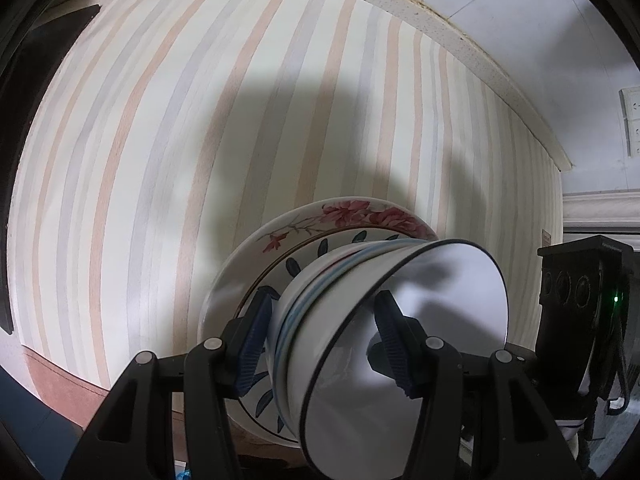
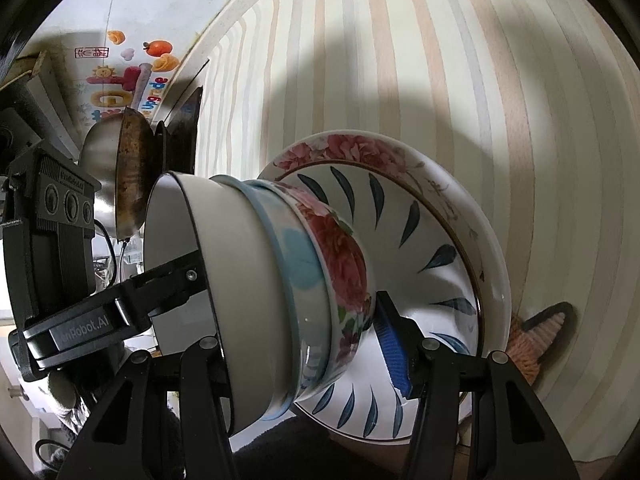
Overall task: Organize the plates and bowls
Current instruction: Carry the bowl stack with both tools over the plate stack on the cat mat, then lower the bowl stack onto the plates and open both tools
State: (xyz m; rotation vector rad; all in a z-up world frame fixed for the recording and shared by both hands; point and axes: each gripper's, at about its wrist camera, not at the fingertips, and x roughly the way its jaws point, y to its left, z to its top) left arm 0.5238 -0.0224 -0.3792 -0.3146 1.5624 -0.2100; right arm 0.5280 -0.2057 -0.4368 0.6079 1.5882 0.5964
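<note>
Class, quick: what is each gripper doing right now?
Left gripper: closed on the stack of bowls.
Right gripper: closed on the same stack of bowls.

Home kitchen: striped counter (image 1: 280,80), steel pan (image 2: 98,168), wall decals (image 2: 120,76).

We see a white bowl (image 2: 240,280) with a dark rim, nested in a blue-banded bowl (image 2: 298,264) and a red-flowered bowl (image 2: 344,264). Beneath are a blue-leaf plate (image 2: 420,240), a pink-flowered plate (image 2: 360,148), and a pastel-striped table (image 2: 440,60).

Glossy glazed ceramic bowls (image 2: 256,280) and plates (image 2: 432,240) on matt wood-grain tabletop (image 2: 440,60).
</note>
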